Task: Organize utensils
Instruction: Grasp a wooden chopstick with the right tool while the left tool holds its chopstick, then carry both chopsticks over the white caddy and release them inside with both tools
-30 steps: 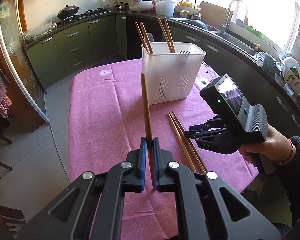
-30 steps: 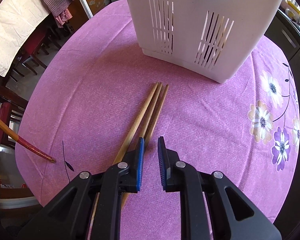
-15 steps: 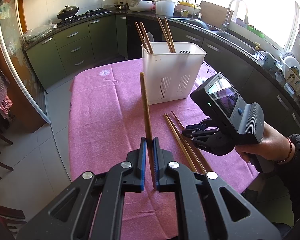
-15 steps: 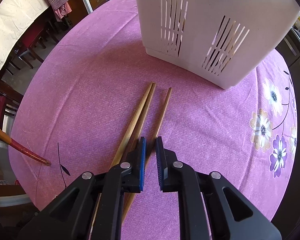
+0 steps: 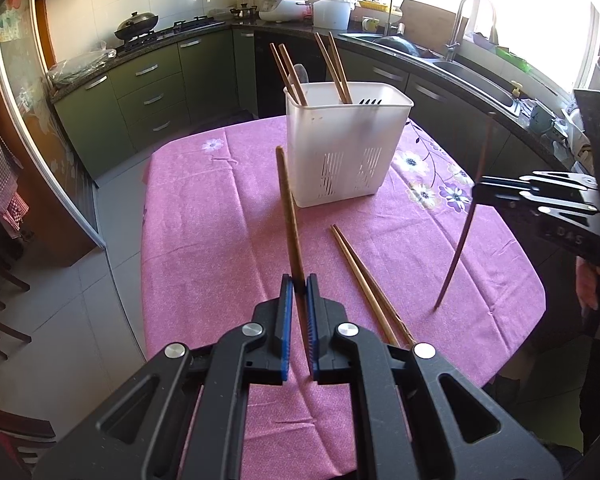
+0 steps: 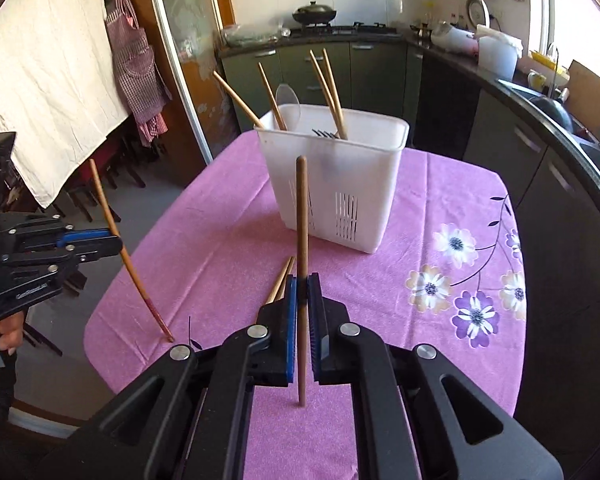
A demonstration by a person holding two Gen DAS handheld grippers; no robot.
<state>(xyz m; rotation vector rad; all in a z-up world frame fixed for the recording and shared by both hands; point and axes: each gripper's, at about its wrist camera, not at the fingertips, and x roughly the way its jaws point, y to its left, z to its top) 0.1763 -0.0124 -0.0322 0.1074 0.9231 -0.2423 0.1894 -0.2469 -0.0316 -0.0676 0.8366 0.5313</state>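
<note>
A white slotted utensil basket [image 5: 346, 148] [image 6: 336, 184] stands on the pink tablecloth [image 5: 220, 240] with several chopsticks, a spoon and a fork in it. My left gripper [image 5: 299, 284] is shut on a brown chopstick [image 5: 288, 208] that stands nearly upright. My right gripper [image 6: 302, 284] is shut on another chopstick [image 6: 301, 216], held upright above the cloth; the same chopstick [image 5: 466, 220] and right gripper [image 5: 480, 192] show at the right of the left wrist view. The left gripper [image 6: 116, 242] and its chopstick [image 6: 124, 252] appear at the left of the right wrist view. Two chopsticks [image 5: 364, 280] [image 6: 280, 284] lie on the cloth.
Dark green kitchen cabinets [image 5: 148, 96] and a counter with a sink [image 5: 472, 76] curve round behind the table. Chairs [image 6: 100, 184] and a hanging white cloth [image 6: 48, 76] are on the far side. A hand [image 6: 8, 336] grips the left gripper's handle.
My right gripper closed on one of the three chopsticks lying on the cloth and lifted it upright, rising and tilting up. The left gripper and its chopstick have not moved.
</note>
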